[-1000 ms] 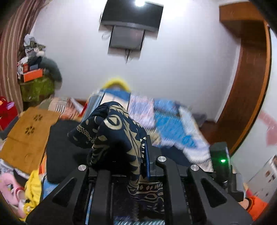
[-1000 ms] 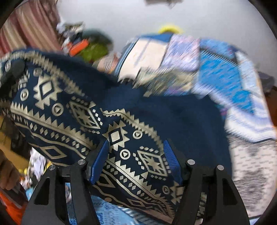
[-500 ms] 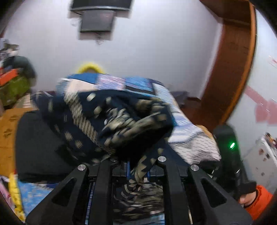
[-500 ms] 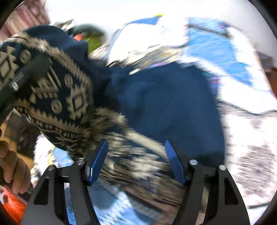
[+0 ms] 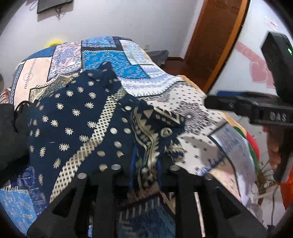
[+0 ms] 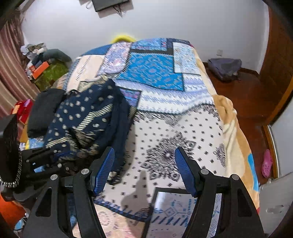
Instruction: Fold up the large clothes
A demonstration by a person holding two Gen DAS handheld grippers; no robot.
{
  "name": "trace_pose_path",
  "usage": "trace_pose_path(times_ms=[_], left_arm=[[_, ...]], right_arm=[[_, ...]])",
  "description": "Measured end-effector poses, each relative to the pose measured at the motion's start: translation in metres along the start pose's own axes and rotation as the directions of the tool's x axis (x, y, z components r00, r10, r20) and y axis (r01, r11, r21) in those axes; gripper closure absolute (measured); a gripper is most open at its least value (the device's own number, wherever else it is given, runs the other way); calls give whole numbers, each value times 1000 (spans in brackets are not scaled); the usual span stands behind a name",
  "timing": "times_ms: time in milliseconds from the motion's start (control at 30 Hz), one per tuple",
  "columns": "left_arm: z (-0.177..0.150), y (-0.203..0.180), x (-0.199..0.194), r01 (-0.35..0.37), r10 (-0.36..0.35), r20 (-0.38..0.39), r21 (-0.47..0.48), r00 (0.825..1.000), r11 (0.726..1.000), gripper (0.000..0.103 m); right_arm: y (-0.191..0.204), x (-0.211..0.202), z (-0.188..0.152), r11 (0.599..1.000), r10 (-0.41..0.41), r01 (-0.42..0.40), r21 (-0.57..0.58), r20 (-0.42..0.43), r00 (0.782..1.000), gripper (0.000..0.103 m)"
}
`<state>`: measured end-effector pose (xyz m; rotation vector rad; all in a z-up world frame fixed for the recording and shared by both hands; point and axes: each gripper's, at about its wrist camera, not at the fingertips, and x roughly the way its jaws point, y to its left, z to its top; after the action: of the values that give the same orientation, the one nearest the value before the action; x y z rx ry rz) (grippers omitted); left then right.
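**Left claw pinching navy garment, right claw spread over the bed**

Pinching a bunched fold of cloth, the left gripper (image 5: 144,170) sits nearest in the left wrist view, its two blue-lined fingers (image 5: 132,164) drawn tight together on the gold-patterned hem of the navy garment (image 5: 77,128). From that pinch the garment spreads up and to the left across the bed: navy cloth with small gold motifs, a latticed gold band running diagonally through it, and a zigzag border crumpled right at the claw. Its far corner rises in a soft peak against the bright blue panel of the patchwork bedspread (image 5: 109,60).

In the right wrist view, the right gripper (image 6: 144,172) hangs above the bedspread (image 6: 164,102) with its blue pads (image 6: 104,170) wide apart and nothing between them. Below the gap lies a white panel with black floral print. The garment (image 6: 87,119) lies rumpled on the left side of the bed, just beside the left pad, and the left gripper (image 6: 45,161) shows at its near edge.

Touching the garment's left side is a black cloth (image 6: 44,109). Beyond the bed, a pile of clutter (image 6: 42,60) sits by the striped curtain (image 6: 11,69), a grey bag (image 6: 225,67) rests on the wooden floor (image 6: 247,102), and a pink shoe (image 6: 266,163) lies near the right wall. A dark screen (image 6: 108,4) hangs on the far white wall.
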<state>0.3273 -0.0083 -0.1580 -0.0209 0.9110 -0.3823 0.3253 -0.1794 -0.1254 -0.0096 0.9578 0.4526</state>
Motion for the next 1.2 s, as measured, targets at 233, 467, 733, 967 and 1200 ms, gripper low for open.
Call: trace_pose_path(times_ms=[233, 467, 733, 967, 1200], left_arm=[[-20, -5, -62, -213, 197, 170, 84, 966, 973, 41], [-34, 53, -67, -316, 322, 106, -71, 941, 946, 36], [-76, 85, -43, -214, 222, 11, -215, 975, 953, 33], [-92, 74, -58, -274, 278, 0, -158, 961, 949, 33], [-72, 86, -94, -377, 397, 104, -168, 912, 911, 33]], right_arm=[[40, -4, 25, 989, 129, -123, -84, 64, 990, 37], [81, 43, 22, 976, 160, -162, -147, -22, 987, 37], [30, 91, -21, 992, 120, -125, -20, -176, 977, 34], [0, 65, -24, 993, 117, -114, 25, -172, 978, 31], [27, 30, 2, 989, 107, -114, -100, -67, 992, 31]])
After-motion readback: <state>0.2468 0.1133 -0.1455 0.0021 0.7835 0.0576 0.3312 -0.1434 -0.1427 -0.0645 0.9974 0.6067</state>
